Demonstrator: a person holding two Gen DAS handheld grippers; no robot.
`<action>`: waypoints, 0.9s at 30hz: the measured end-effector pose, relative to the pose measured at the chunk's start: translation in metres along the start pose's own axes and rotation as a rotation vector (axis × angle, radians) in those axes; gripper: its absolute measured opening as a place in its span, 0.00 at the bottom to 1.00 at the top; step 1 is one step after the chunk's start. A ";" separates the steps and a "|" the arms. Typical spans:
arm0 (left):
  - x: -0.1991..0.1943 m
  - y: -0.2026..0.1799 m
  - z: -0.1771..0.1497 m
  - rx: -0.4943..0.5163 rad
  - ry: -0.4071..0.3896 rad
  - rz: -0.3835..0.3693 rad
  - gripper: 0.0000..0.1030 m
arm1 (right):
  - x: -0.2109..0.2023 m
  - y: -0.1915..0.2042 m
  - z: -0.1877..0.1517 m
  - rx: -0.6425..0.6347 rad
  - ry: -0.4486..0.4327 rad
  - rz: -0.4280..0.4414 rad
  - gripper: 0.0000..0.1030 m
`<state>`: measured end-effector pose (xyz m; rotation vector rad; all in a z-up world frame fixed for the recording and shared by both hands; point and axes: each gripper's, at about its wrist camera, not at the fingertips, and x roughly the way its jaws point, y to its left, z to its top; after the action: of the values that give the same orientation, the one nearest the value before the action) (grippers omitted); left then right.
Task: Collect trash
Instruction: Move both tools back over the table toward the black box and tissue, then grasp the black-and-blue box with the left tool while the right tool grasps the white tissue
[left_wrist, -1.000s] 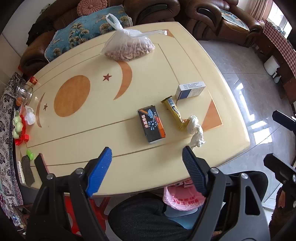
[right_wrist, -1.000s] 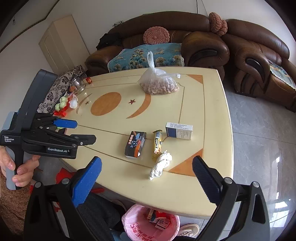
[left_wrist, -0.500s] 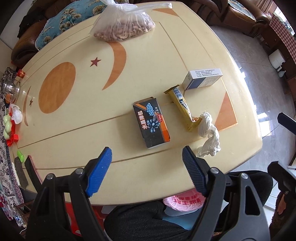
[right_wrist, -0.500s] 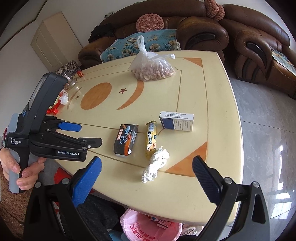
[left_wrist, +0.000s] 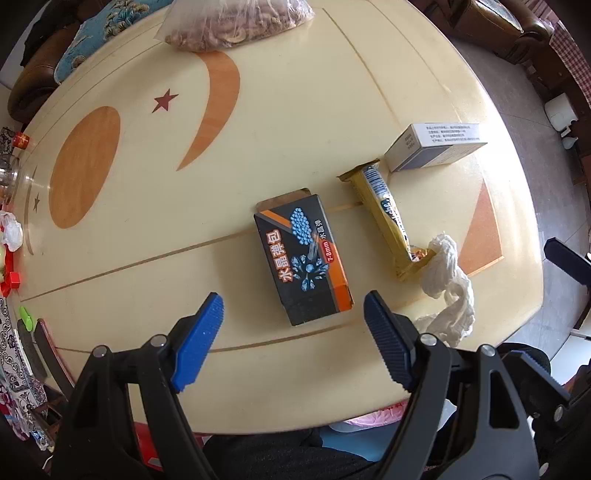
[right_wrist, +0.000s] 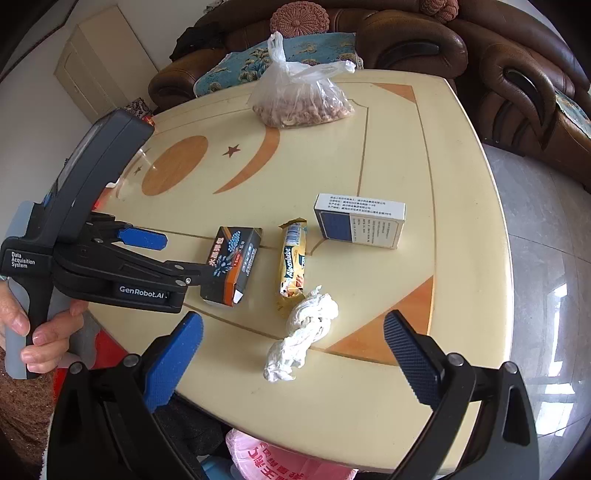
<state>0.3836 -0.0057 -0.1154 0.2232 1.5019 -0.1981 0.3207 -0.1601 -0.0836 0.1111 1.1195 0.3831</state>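
Note:
Several pieces of trash lie on the cream table (left_wrist: 129, 266). They are a black box with blue print (left_wrist: 303, 258) (right_wrist: 232, 266), a yellow candy wrapper (left_wrist: 388, 218) (right_wrist: 293, 258), a crumpled white tissue (left_wrist: 447, 284) (right_wrist: 303, 332) and a white-and-blue carton (left_wrist: 436, 146) (right_wrist: 358, 225). My left gripper (left_wrist: 293, 301) (right_wrist: 177, 258) points down, open, over the near end of the black box and touches nothing. My right gripper (right_wrist: 293, 321) is open above the tissue with nothing between its fingers. A pink trash bag (right_wrist: 288, 465) sits below the table's near edge.
A clear plastic bag of nuts (right_wrist: 301, 103) (left_wrist: 236, 22) stands at the table's far side. A brown sofa (right_wrist: 406, 48) lies behind it. A glass jar (left_wrist: 7, 173) and small red and green items crowd the left edge. A person's hand (right_wrist: 37, 332) holds the left gripper.
Both grippers have come down closer to the table, so the trash items look larger. The left one now sits over the black box. The jaws have not changed.

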 end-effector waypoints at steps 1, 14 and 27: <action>0.004 0.000 0.002 0.000 0.006 -0.001 0.74 | 0.006 0.000 -0.001 -0.004 0.009 0.000 0.93; 0.038 -0.002 0.020 -0.001 0.051 -0.006 0.74 | 0.059 0.004 -0.014 -0.068 0.054 -0.078 0.93; 0.064 0.000 0.049 -0.010 0.077 0.003 0.74 | 0.084 0.005 -0.023 -0.146 0.058 -0.157 0.60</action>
<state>0.4342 -0.0184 -0.1768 0.2274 1.5790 -0.1813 0.3310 -0.1278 -0.1644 -0.1166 1.1454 0.3278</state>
